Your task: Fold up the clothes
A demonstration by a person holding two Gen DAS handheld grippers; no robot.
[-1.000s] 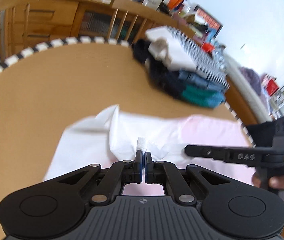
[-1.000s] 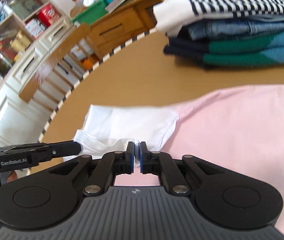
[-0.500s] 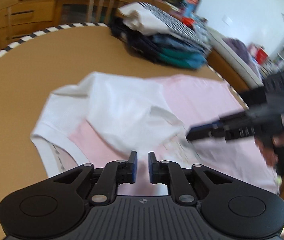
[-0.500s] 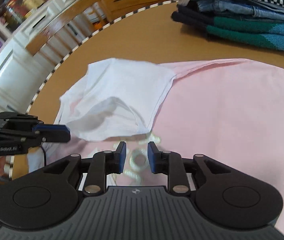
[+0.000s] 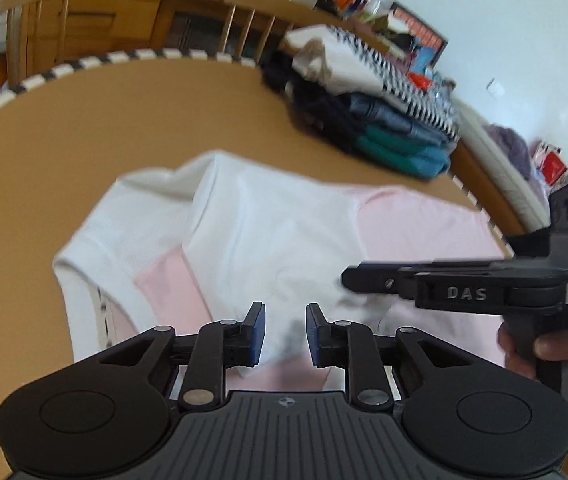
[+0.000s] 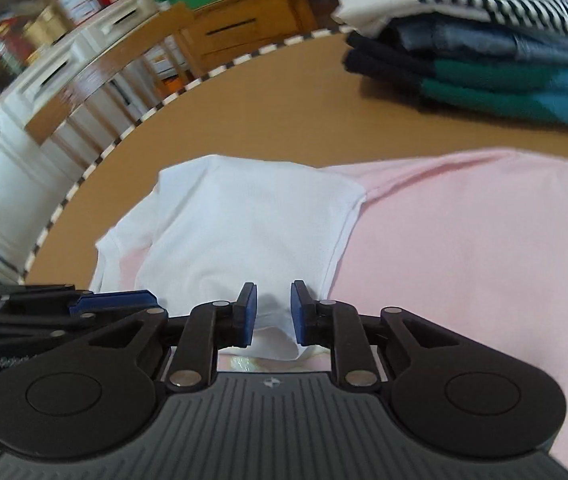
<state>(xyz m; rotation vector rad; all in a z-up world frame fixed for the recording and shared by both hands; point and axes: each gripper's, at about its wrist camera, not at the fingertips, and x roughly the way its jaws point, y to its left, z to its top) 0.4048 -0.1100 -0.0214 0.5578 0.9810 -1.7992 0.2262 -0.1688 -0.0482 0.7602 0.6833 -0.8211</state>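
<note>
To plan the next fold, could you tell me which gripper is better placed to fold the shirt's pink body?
Probably the right gripper: it is open, and the unfolded pink body lies on its side. The left gripper, also open, sits over the folded white sleeve.

Brown table [image 5: 64,152]: pink-white shirt [image 5: 415,232], clothes stack [image 5: 371,120]

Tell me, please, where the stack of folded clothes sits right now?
The stack of folded clothes sits at the table's far edge, upper right in both wrist views, beyond the pink-and-white shirt and apart from it.
</note>
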